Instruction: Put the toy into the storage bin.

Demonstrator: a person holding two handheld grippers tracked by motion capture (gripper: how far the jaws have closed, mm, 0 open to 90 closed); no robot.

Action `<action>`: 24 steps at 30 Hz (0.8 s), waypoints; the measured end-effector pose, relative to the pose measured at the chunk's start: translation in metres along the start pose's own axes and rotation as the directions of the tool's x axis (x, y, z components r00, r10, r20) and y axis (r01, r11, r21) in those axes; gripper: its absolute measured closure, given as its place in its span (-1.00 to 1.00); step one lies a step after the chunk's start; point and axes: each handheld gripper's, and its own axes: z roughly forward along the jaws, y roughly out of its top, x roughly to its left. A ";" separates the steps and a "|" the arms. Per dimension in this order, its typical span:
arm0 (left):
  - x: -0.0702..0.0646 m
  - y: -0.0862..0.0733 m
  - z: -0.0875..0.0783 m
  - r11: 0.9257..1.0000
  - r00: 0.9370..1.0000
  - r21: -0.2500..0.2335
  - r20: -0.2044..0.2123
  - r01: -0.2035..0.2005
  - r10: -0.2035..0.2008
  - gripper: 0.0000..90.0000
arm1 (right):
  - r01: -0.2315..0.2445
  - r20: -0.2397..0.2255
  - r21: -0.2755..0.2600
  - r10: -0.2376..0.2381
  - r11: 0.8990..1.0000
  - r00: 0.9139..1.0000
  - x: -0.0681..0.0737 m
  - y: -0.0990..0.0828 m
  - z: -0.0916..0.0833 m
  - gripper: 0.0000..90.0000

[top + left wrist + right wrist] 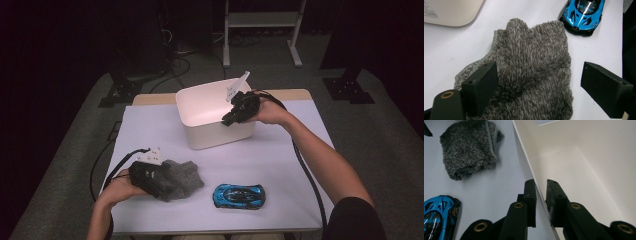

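Your right gripper (540, 195) straddles the bin (210, 131) wall, one jaw inside, one outside, nearly clenched on the rim. Your left gripper (544, 85) hangs released over the cloth (534, 72) between its jaws. Next, likely steady the bin, then pinch the cloth.

Your way along the desk (280, 165) between the white bin (215, 131) and the blue toy car (239, 195) lies open, with the grey fleece cloth (177, 179) blocking the near left.
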 end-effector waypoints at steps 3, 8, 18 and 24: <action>0.000 0.000 0.000 1.000 1.000 0.002 0.001 -0.002 0.002 -0.70 | -0.001 -0.010 0.003 0.001 1.000 1.000 0.001 0.001 0.000 0.78; -0.001 -0.001 -0.001 1.000 1.000 0.003 0.003 -0.001 0.001 -0.70 | 0.008 -0.020 0.015 -0.008 1.000 1.000 0.006 0.003 0.000 0.85; -0.002 -0.002 -0.002 1.000 1.000 0.007 0.002 -0.004 0.004 -0.70 | 0.034 -0.014 0.044 -0.033 0.998 0.999 0.015 0.006 0.000 0.92; -0.003 -0.002 -0.002 1.000 1.000 0.006 0.006 -0.008 0.008 -0.70 | 0.034 -0.018 0.059 -0.033 0.998 0.999 0.020 0.007 -0.001 0.94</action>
